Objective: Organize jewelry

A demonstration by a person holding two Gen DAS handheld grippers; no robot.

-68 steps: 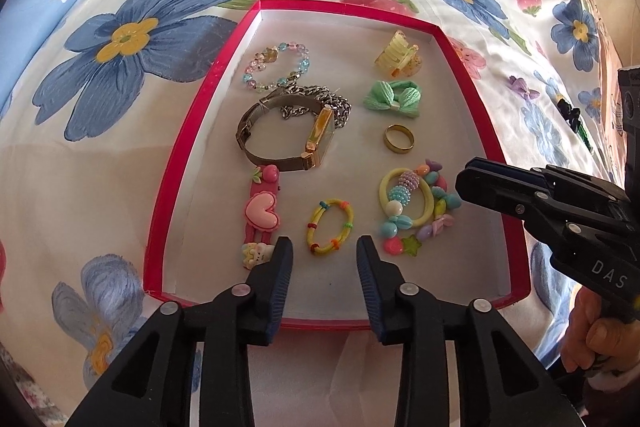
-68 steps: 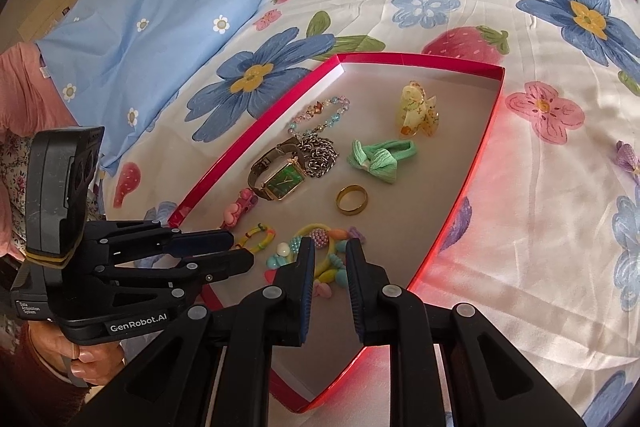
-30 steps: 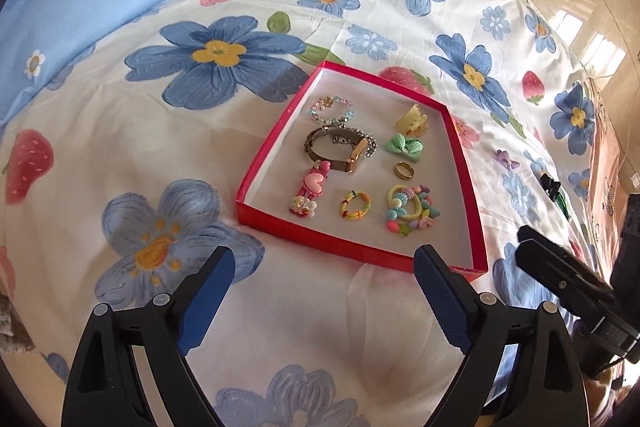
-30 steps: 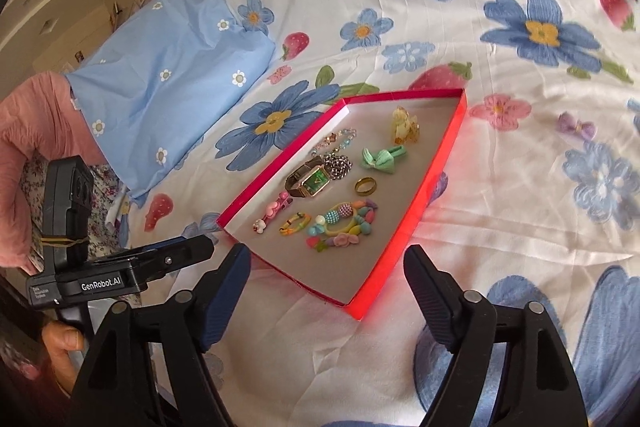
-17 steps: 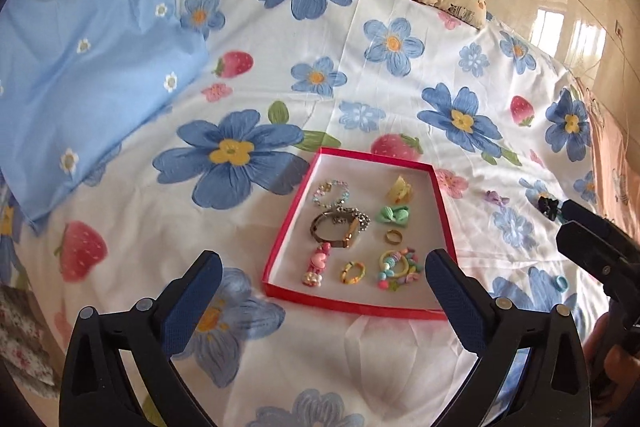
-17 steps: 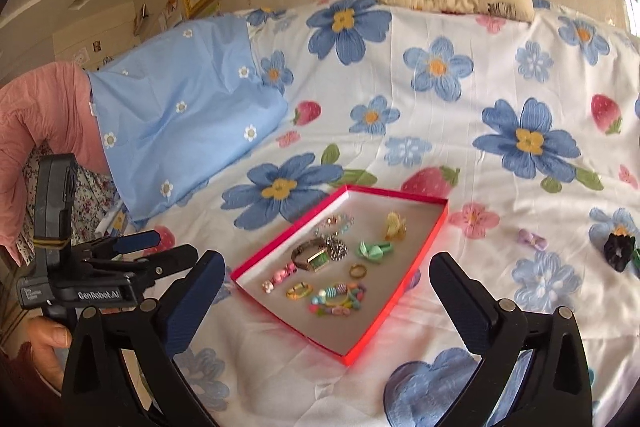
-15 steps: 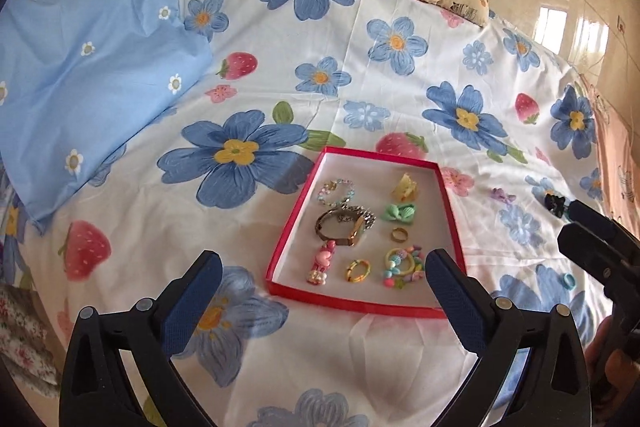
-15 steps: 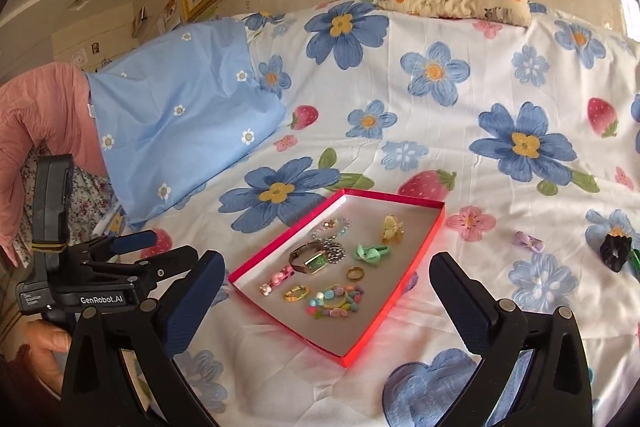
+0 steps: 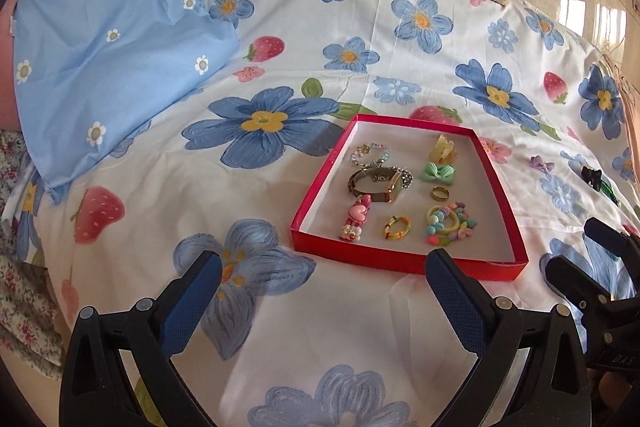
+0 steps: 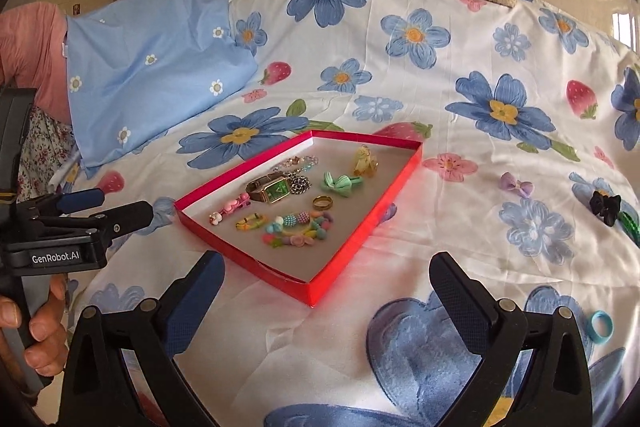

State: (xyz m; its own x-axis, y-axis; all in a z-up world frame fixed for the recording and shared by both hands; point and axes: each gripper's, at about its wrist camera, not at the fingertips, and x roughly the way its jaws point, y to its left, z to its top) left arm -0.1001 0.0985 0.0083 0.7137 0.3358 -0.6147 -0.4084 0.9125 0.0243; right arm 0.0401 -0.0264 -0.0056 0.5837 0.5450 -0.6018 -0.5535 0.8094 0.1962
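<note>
- The left gripper (image 9: pixel 322 281) stands wide apart with nothing between its blue pads (image 9: pixel 192 303); the red tray (image 9: pixel 408 267) lies on the flowered bedsheet (image 9: pixel 160 187) just beyond its right finger.
- The right gripper (image 10: pixel 326 283) is equally wide and empty, and the tray (image 10: pixel 352 239) sits ahead of it, its near corner between the two fingers.
- In the tray, both views show a watch (image 9: pixel 378 184), a gold ring (image 9: pixel 439 193), a green bow (image 9: pixel 437 173), a yellow claw clip (image 9: pixel 443 150), a beaded bracelet (image 9: pixel 369 153), a pink heart clip (image 9: pixel 355 219), a small striped band (image 9: pixel 397 227) and a cluster of pastel beads (image 9: pixel 448 225).
- Only the right view shows the watch's green face (image 10: pixel 279 191), a blue ring (image 10: pixel 600 326) on the sheet right of that gripper, and the hand (image 10: pixel 28 327) holding the left gripper.
- A purple bow (image 10: pixel 516 184) and black bow (image 10: pixel 605 207) lie on the sheet outside the tray, off to the right; the left view shows them smaller, near its edge.
- The left view shows the right gripper's fingers (image 9: pixel 588 279) at its right edge.
</note>
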